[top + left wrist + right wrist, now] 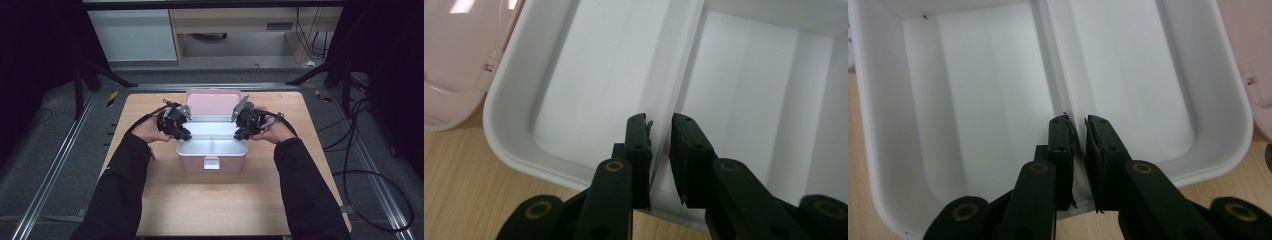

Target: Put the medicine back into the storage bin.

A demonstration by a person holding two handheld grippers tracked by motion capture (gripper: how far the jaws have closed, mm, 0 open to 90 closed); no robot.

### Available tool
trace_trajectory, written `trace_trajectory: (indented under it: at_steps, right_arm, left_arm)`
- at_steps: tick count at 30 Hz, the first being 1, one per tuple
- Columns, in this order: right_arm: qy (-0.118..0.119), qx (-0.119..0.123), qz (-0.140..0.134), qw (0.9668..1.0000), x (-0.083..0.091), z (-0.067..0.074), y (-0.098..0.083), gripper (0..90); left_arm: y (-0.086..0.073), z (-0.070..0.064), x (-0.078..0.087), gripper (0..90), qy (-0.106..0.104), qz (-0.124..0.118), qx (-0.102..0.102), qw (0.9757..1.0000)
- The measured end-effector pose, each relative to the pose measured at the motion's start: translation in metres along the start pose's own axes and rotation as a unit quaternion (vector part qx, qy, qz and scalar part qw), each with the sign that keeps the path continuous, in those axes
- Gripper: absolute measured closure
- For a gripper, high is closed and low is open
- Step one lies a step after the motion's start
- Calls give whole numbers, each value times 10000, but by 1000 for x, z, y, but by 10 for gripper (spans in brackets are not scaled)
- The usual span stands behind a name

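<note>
Both tools, left (659, 131) and right (1082, 131), pinch the white tray's (212, 148) divider (684, 55); stiff, light plastic, probably slippery.

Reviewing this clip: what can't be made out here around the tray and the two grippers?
- High view: whether the left gripper and right gripper grip the white tray; too small.
- Left gripper view: the tray divider near the jaws; they cover it.
- Right gripper view: the pink lid; cut off by the edge.

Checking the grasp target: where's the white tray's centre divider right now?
In the high view, the divider runs front to back mid-tray, inside the open pink box. Left gripper and right gripper straddle its ends.
</note>
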State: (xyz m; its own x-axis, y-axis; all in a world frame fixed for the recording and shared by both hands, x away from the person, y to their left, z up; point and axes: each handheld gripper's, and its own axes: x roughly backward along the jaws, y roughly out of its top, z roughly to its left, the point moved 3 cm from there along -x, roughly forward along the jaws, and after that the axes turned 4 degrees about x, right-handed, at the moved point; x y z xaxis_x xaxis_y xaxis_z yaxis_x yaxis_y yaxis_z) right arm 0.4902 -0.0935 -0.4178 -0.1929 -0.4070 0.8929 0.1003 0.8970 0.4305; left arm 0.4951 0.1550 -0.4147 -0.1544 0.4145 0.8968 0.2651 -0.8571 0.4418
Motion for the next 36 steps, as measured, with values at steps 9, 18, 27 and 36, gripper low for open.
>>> trace_trajectory:
  at_steps: [9,18,27,36]
  right_arm:
    - [117,-118,91,9998,0,-2,2,822]
    - [278,-137,338,9989,-1,-5,6,824]
    - [371,-146,370,9985,0,-7,7,841]
    - [162,28,254,9995,16,-6,10,852]
  left_arm:
    - [3,2,0,816,-150,237,-130,9995]
    - [10,5,0,819,-277,646,-248,9972]
    - [11,9,2,845,-379,637,-285,9968]
    - [21,1,19,861,-121,661,-551,9962]
